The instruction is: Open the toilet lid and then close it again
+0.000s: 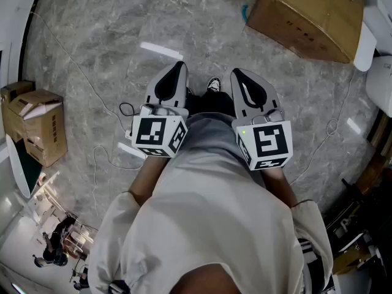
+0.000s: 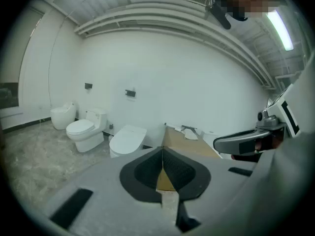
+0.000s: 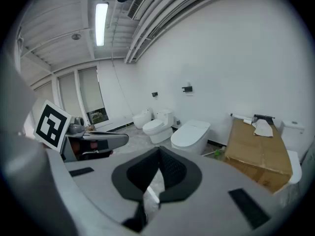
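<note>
With the left gripper and right gripper both held closed and empty, the distant toilet lid is best approached squarely and low.

Nearest toilet: its base was hidden behind the left gripper in the left gripper view.
Cardboard box: its near end was covered by the same closed jaws.
Wall fixtures: too small to identify.
White fixture: cut off by the head view's right edge.
Shoe: only the toe showed; the rest was hidden by the person's body.
</note>
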{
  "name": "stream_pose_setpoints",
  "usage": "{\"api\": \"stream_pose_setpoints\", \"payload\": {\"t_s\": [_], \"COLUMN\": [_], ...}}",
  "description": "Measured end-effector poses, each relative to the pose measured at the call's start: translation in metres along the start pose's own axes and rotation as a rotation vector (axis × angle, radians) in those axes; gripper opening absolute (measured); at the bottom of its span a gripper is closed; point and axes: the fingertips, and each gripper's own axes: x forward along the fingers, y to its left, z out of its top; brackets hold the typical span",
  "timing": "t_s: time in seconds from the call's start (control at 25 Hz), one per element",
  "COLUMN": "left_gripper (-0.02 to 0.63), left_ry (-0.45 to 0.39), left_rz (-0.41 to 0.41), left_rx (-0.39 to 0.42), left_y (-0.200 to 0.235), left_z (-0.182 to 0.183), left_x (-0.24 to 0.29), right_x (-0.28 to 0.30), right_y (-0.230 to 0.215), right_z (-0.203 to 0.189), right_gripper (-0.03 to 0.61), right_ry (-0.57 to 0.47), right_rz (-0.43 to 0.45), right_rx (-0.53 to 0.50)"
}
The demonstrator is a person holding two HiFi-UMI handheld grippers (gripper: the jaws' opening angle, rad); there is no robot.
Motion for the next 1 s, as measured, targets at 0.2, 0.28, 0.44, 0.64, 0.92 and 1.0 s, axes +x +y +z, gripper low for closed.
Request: {"api": "stream_pose_setpoints", "payload": {"t_s": [0.2,0.28,0.44,0.64,0.92,1.0], "left_gripper": [0.008,0.008,0.008,0.008,0.008,0.008], "left_ry": [-0.008,-0.009,-0.007,0.003,0.011,0.012], "left_rz": [0.007,0.018,0.034,0.036,0.004,-0.017], "left_rx": [0.006,0.002,-0.010,-0.023,-0.049,-0.041], "left_y": [0.008,0.011,0.017,0.022,0.037,0.041], "left_z": [0.007,0.009,0.012,0.012,0.011,0.015], "left_x": [-0.005,-0.007,-0.009,-0.011,0.005,0.010], "right_x": [0.003,0.004,0.008,0.014,0.037,0.048], "right_y": [0.006,0.005,0.003,0.005,0.006,0.010], "right_z": [0.005,0.006,0.008,0.008,0.018,0.025], "right_gripper": [0.011,0.011,0.012,0.012,0.012,0.012], "right_ry": [-0.006,-0.003,0.001,0.009,0.019,0.025], "right_rz": [-0.007,-0.010,-0.004,0.009,0.021,0.023], "right_rx": [0.008,0.024,0.060,0.080,0.076,0.066]}}
